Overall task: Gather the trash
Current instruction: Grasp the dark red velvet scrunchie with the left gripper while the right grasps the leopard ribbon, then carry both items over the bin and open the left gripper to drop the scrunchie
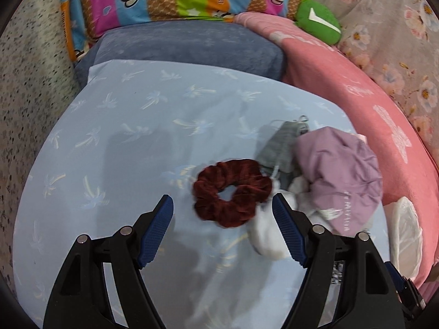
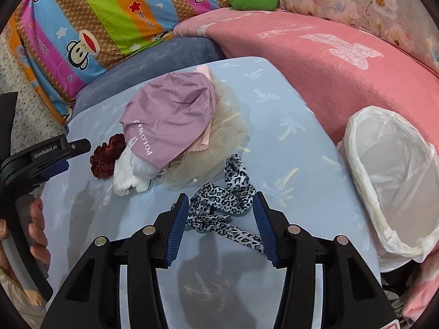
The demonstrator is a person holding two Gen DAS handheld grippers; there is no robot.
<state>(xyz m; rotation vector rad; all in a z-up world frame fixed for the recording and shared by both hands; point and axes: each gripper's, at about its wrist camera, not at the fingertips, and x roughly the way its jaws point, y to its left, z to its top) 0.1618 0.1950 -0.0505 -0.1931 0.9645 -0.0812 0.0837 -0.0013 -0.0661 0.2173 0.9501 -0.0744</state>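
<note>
Both fingers (image 2: 189,213) flank leopard scarf (image 2: 227,200); right gripper (image 2: 221,205) spread.

Left of the clothes pile (image 2: 175,126), the blue sheet (image 2: 90,200) lies bare. The lined bin (image 2: 395,181) and pink blanket (image 2: 315,63) block its right side.
</note>
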